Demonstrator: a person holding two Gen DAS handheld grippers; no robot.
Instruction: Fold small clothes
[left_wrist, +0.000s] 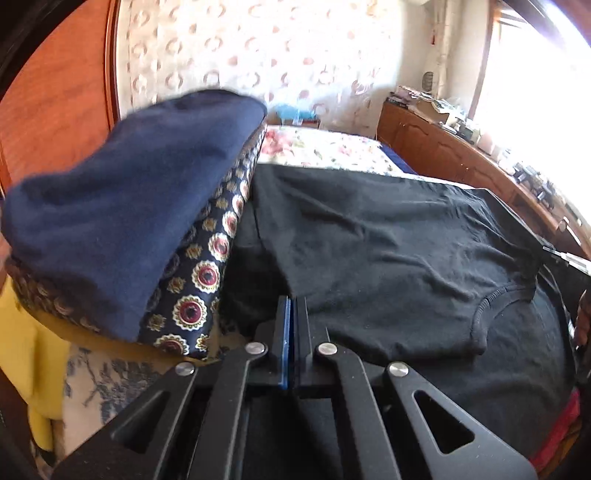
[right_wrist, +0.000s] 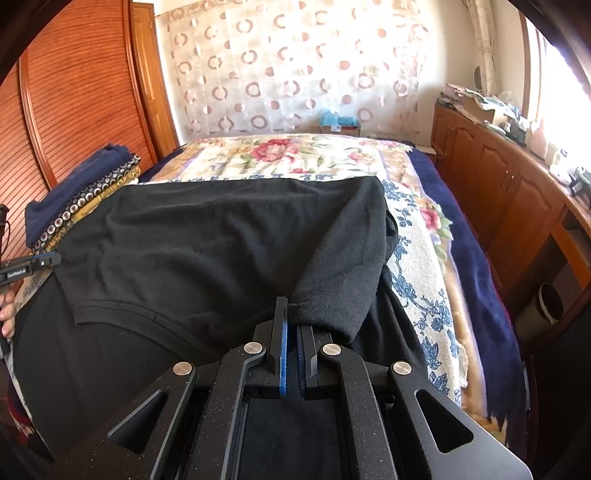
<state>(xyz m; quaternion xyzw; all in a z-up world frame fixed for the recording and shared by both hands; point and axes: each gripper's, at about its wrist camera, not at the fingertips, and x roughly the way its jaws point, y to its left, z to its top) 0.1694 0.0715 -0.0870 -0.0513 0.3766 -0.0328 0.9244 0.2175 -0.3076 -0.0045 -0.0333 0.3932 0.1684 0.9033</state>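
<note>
Black knit T-shirt (right_wrist: 221, 236) spread flat on floral-covered bed (right_wrist: 280, 155). Right gripper (right_wrist: 293, 314) fingers pinch sleeve edge; left gripper (left_wrist: 294, 306) fingers pressed together at shirt's side. Folded navy-and-patterned clothes stack (left_wrist: 122, 221) beside shirt.

I see the black T-shirt (right_wrist: 207, 236) spread flat across the floral bedspread (right_wrist: 295, 155), its ribbed collar on the near side and its right sleeve (right_wrist: 343, 258) folded inward over the body, near the bedspread's right edge.
</note>
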